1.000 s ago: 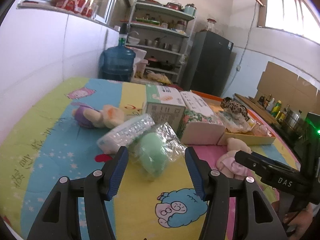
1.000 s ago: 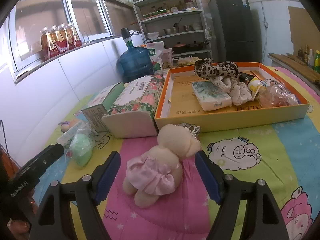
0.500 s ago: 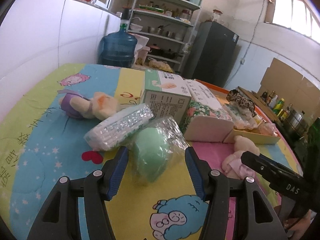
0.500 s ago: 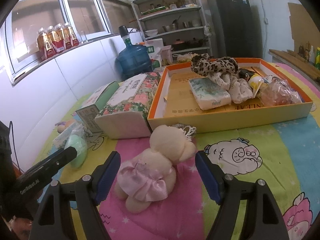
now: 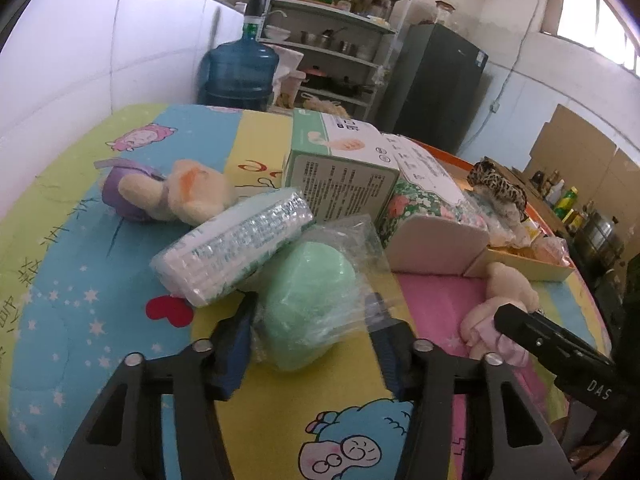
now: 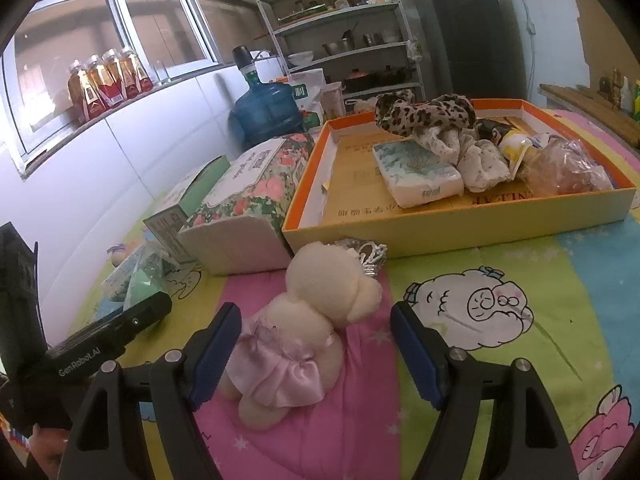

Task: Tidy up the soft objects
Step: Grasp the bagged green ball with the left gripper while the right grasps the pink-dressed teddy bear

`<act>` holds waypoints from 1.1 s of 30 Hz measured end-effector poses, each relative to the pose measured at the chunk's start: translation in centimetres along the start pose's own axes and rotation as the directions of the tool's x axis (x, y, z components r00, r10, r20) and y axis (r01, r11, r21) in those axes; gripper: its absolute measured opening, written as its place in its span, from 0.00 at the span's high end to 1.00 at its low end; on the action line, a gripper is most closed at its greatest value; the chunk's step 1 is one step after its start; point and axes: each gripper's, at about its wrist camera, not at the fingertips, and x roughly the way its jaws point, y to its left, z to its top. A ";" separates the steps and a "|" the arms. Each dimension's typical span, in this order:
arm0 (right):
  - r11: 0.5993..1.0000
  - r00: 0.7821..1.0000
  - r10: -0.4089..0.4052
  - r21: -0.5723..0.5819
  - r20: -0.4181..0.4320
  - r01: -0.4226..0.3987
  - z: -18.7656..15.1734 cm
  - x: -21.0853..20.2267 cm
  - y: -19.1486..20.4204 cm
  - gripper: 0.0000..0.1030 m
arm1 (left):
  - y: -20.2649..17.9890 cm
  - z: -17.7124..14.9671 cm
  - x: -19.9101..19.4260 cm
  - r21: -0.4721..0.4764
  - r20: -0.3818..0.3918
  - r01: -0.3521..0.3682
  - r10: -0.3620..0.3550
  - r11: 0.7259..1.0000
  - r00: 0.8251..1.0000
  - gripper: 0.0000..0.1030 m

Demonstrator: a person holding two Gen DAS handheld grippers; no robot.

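beside the orange-rimmed tray (image 6: 460, 222), just off its near left corner, a plush bear in a pink dress (image 6: 308, 332) lies face down on the cartoon-print cloth (image 6: 500, 320). the right gripper (image 6: 316, 344) stands wide apart around the bear, neither pad touching it. farther left of the tray, past the floral tissue box (image 5: 424, 216) that touches its left wall, the left gripper (image 5: 310, 344) is spread around a green sponge in clear wrap (image 5: 308, 304); whether the pads press the wrap cannot be told. a white tissue pack (image 5: 236, 246) leans on the sponge.
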 end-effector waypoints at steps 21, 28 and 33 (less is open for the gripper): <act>1.000 1.000 0.010 -0.023 -0.017 -0.011 -0.8 -0.1 1.6 0.55 | 0.5 -0.7 -1.3 0.014 0.040 0.053 -0.054 0.998 0.998 0.58; 0.999 1.000 0.017 -0.032 0.005 -0.017 -0.7 -1.0 1.6 0.59 | 0.4 -0.8 -1.7 0.019 0.050 0.046 -0.046 0.999 0.998 0.58; 0.999 0.999 0.029 -0.032 0.031 -0.028 -0.5 -1.9 1.4 0.59 | 0.1 -0.8 -2.3 0.024 0.060 0.046 -0.047 0.999 0.997 0.58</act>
